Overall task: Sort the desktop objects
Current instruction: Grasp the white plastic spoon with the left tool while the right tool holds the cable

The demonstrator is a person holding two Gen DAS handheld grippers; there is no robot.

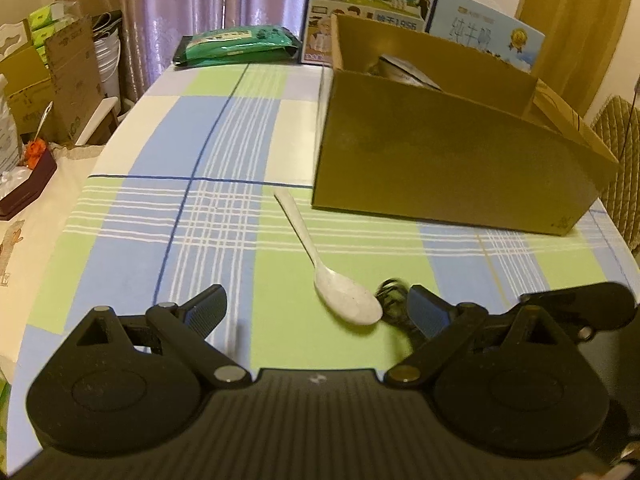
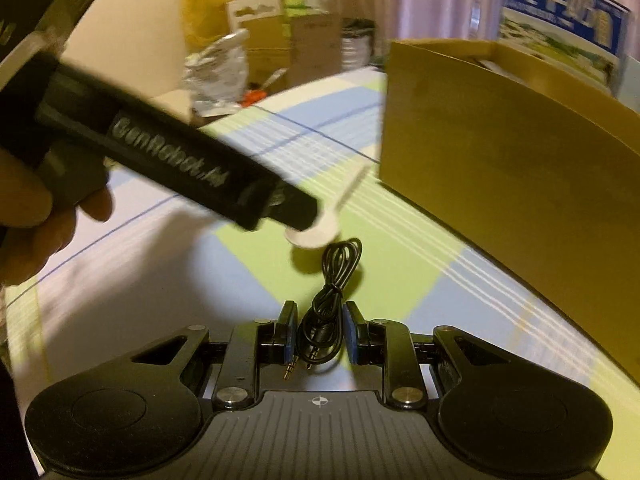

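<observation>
A white spoon (image 1: 320, 258) lies on the checked tablecloth (image 1: 180, 200), its bowl toward me and its handle pointing at the brown cardboard box (image 1: 440, 160). My left gripper (image 1: 318, 310) hovers open over the spoon's bowl, holding nothing. Just right of the bowl shows a blurred bit of the black audio cable (image 1: 390, 300). In the right wrist view my right gripper (image 2: 320, 332) is shut on the coiled cable (image 2: 324, 312), whose two gold plugs hang near the palm. The spoon (image 2: 320, 232) lies just beyond, partly covered by the left gripper's housing (image 2: 180, 168).
The box (image 2: 500, 152) stands open on the table's right half with something metallic (image 1: 404, 70) inside. A green packet (image 1: 236, 46) and milk cartons (image 1: 368, 0) stand at the far edge. Cardboard boxes (image 1: 52, 76) crowd the left side. A person's hand (image 2: 32, 220) holds the left gripper.
</observation>
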